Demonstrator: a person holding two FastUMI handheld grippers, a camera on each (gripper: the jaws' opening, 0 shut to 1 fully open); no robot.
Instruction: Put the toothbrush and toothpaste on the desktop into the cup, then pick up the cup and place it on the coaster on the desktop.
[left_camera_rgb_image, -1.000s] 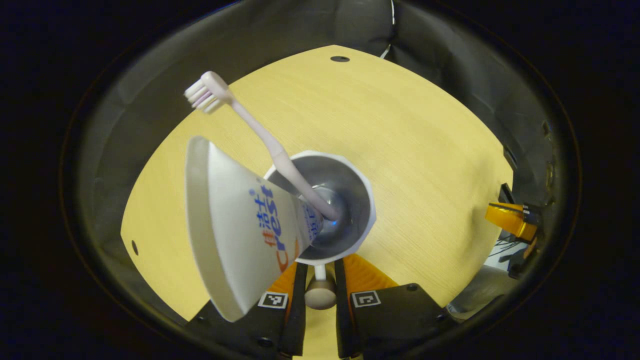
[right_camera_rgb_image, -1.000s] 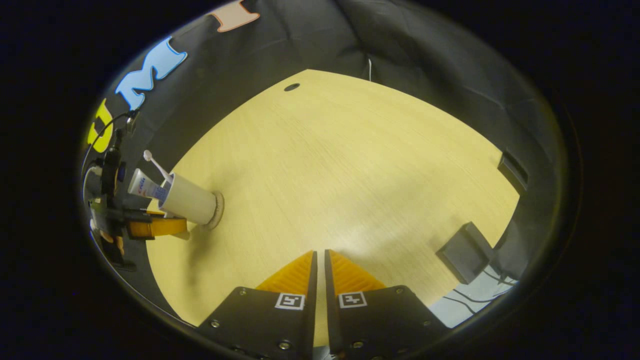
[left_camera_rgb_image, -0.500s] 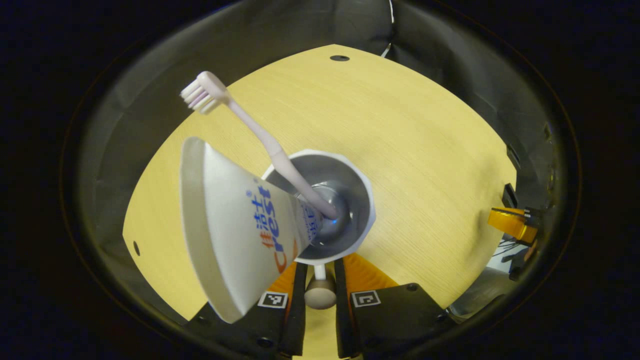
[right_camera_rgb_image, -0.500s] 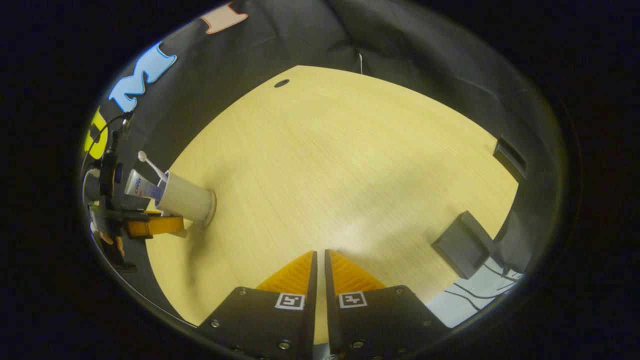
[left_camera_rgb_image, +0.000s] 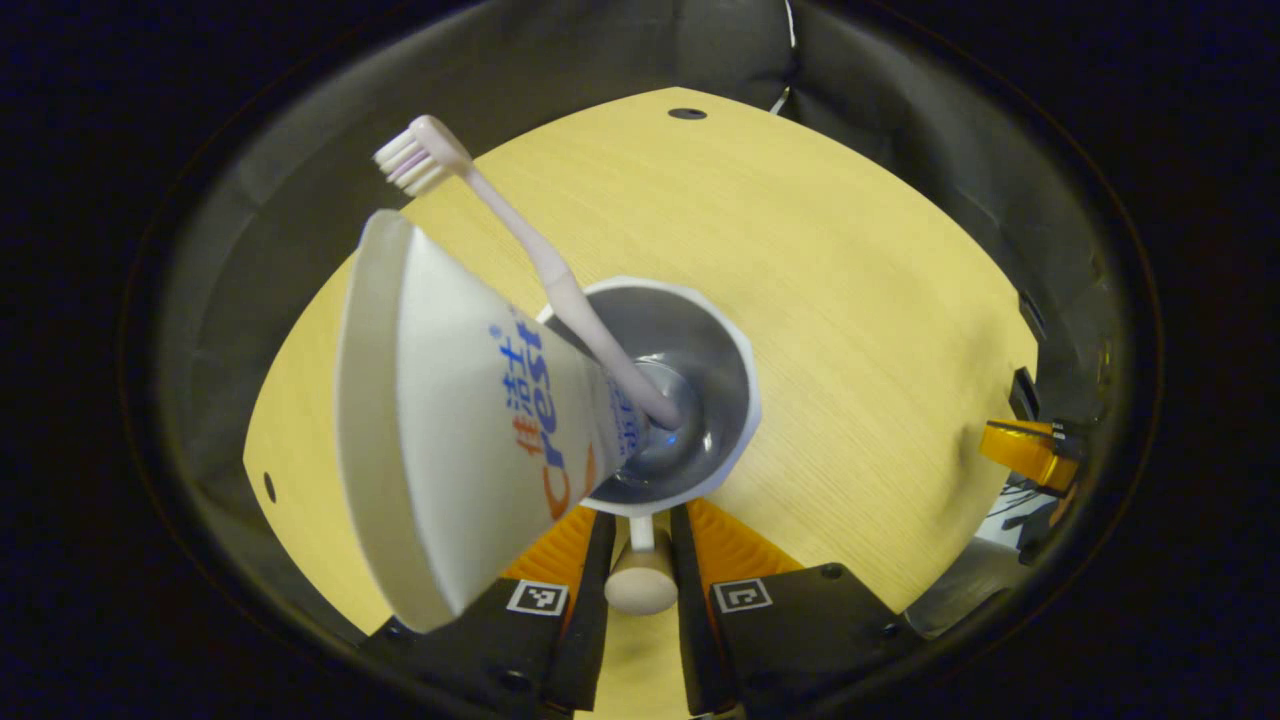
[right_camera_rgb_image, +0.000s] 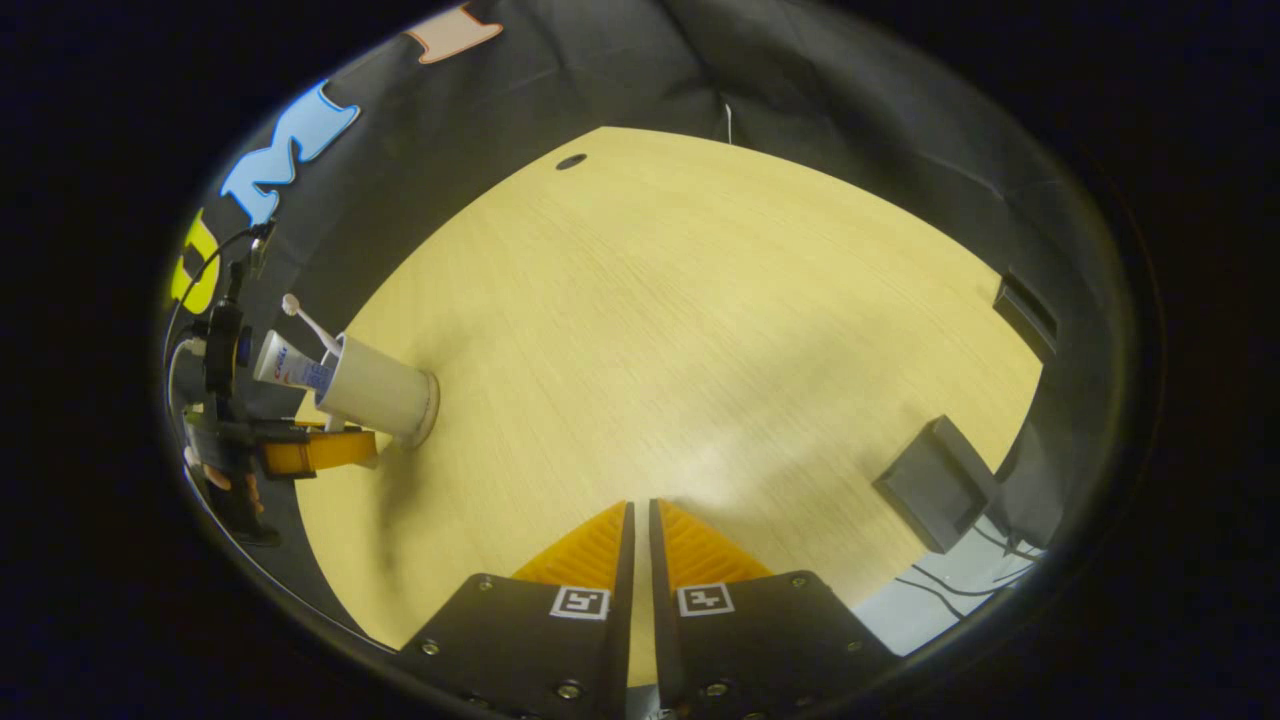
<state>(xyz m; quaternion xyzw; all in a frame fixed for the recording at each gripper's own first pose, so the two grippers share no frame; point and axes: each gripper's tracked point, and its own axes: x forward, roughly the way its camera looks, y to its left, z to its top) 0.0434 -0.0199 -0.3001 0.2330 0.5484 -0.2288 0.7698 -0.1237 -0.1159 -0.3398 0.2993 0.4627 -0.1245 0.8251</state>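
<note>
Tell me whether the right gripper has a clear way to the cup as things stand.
Probably yes: bare desktop lies between the right gripper and the cup. But the left gripper already sits at the cup's handle, so only the near wall looks free.

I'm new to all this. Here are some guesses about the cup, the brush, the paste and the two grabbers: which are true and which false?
1. The pale pink toothbrush stands in the white handled cup with its bristles up. True.
2. The white toothpaste tube lies flat on the light wooden desktop. False: it leans out of the cup.
3. The left gripper grips the cup's handle between its fingers. True.
4. The right gripper holds the toothbrush. False: its jaws are closed on nothing.
5. The cup lies tipped over on its side. False: in the right gripper view it stands upright on the round coaster.
</note>
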